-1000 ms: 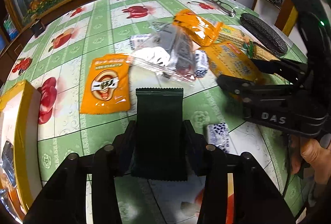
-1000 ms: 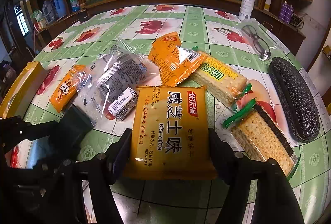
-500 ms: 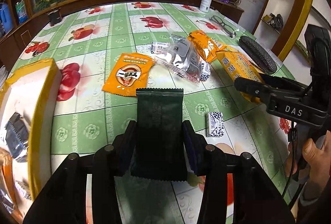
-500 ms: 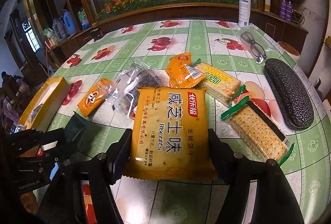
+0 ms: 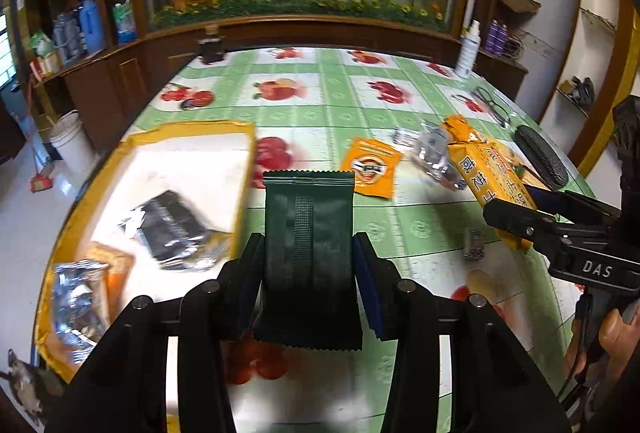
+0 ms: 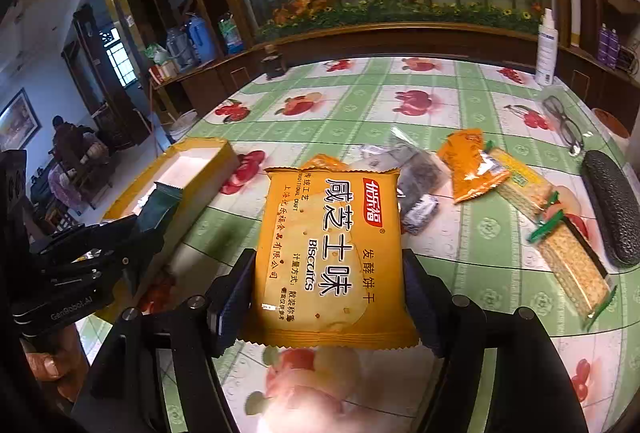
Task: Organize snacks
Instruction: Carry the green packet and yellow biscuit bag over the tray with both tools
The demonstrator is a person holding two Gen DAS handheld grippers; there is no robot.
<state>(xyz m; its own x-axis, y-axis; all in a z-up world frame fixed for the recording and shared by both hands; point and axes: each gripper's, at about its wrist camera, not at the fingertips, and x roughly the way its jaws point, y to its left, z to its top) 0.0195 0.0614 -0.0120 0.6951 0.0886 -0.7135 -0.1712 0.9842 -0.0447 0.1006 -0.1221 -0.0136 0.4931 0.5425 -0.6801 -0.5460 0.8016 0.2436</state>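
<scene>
With both tongs loaded, the left tongs [image 5: 308,257] pinch a dark green packet [image 5: 309,233] by its sides, and the right tongs [image 6: 328,285] clamp the orange biscuit pack [image 6: 330,253], both off the surface [image 5: 320,105]. Just beyond sits the yellow box [image 5: 244,173], open, already holding a few snacks. To drop well: carry each pack fully over the rim, lower, then release one at a time. Further out, loose snacks [image 6: 476,165] remain unsorted.

I see a table [image 6: 360,113] with green fruit-print cloth. On it: yellow box [image 5: 248,153], loose snack packets [image 6: 472,169], glasses [image 6: 564,121], black case [image 6: 612,209], spray bottle [image 6: 546,49].
</scene>
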